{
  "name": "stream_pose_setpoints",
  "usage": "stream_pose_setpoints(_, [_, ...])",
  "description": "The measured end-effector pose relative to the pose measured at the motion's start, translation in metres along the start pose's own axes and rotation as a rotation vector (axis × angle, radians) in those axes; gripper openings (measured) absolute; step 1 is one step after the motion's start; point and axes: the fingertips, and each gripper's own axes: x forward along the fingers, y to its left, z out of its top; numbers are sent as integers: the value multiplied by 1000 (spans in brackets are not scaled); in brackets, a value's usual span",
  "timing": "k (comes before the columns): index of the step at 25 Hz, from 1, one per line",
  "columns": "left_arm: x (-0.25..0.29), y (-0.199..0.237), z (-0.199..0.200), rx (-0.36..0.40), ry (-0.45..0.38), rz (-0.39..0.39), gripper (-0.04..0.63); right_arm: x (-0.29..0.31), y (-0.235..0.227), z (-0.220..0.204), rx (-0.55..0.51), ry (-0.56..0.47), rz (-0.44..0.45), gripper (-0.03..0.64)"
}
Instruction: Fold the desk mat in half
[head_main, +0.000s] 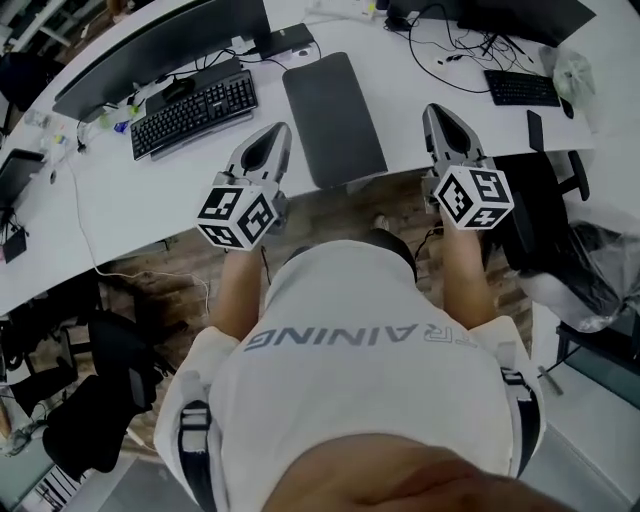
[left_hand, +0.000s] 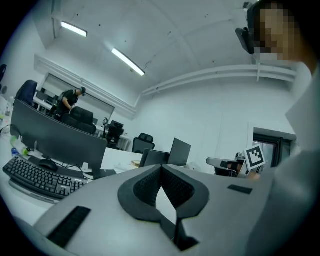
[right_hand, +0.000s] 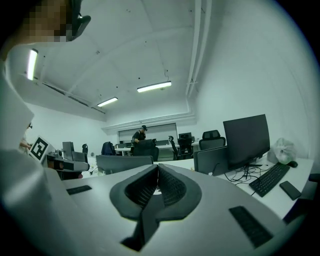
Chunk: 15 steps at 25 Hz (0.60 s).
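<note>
The person stands at the near edge of a curved white worktop (head_main: 120, 200) with a gripper in each hand. The dark grey desk mat (head_main: 335, 118) lies flat and unfolded on it, running from the far side to the near edge. The left gripper (head_main: 279, 130) is just left of the mat's near end and the right gripper (head_main: 433, 108) is a little to its right. Both point away across the worktop, and neither touches the mat. The left gripper's fingers (left_hand: 145, 187) meet at the tips with nothing between them. The right gripper's fingers (right_hand: 172, 187) are pressed together as well, and empty. Left of the mat sits a black keyboard (head_main: 195, 112) in front of a wide monitor (head_main: 160, 45). A second keyboard (head_main: 520, 88) lies at the far right.
</note>
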Motion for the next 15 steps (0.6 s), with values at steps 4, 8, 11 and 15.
stream_pose_setpoints(4, [-2, -9, 3, 12, -7, -22, 28, -18, -4, 8, -34, -25, -38, 23])
stream_pose_setpoints(8, [-4, -11, 8, 19, -18, -26, 28, -21, -1, 12, -60, -27, -45, 23])
stream_pose_setpoints(11, [-8, -11, 8, 18, -21, -21, 28, -19, 4, 13, -70, -29, -31, 23])
stream_pose_setpoints(15, [-14, -6, 8, 12, -26, -8, 28, -15, 11, 13, -78, -26, -14, 23])
